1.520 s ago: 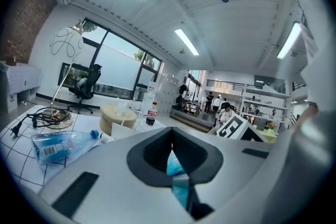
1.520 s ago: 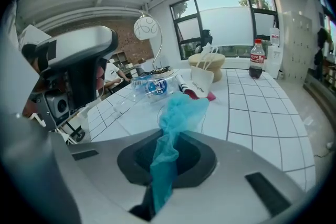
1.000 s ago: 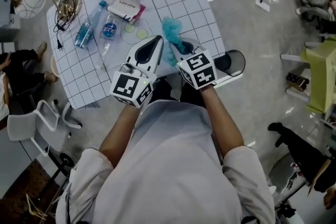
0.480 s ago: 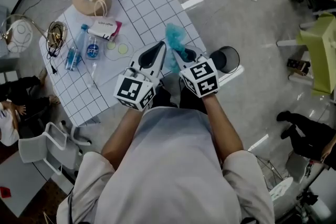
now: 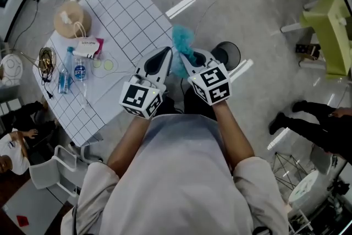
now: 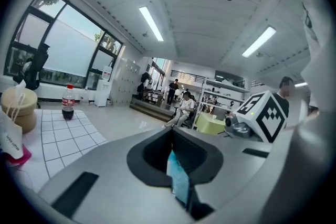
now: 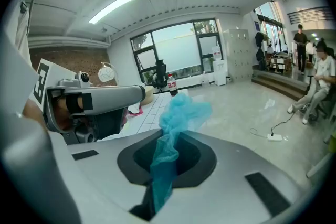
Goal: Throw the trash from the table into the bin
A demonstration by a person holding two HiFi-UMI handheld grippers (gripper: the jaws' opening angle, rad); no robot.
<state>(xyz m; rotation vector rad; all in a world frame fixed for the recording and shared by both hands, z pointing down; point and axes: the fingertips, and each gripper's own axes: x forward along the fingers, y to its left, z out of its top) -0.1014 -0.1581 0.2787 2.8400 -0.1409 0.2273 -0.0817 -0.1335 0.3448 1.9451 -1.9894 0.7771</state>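
No print is legible: lettering on the white bag [image 6: 9, 138] and the red label of the dark bottle [image 6: 67, 104] is blurred.

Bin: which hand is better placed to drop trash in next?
Probably right. The right hand-held gripper is shut on the teal bag and sits on the bin's side; the left hand-held gripper, shut on a blue scrap, is farther.

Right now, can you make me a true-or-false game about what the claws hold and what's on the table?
1. The right claw pinches teal trash. True.
2. The teal trash lies inside the bin. False: the claw holds it outside the bin.
3. A cola bottle stands on the table. True.
4. The left claw is wide open and empty. False: it is shut on a blue scrap.
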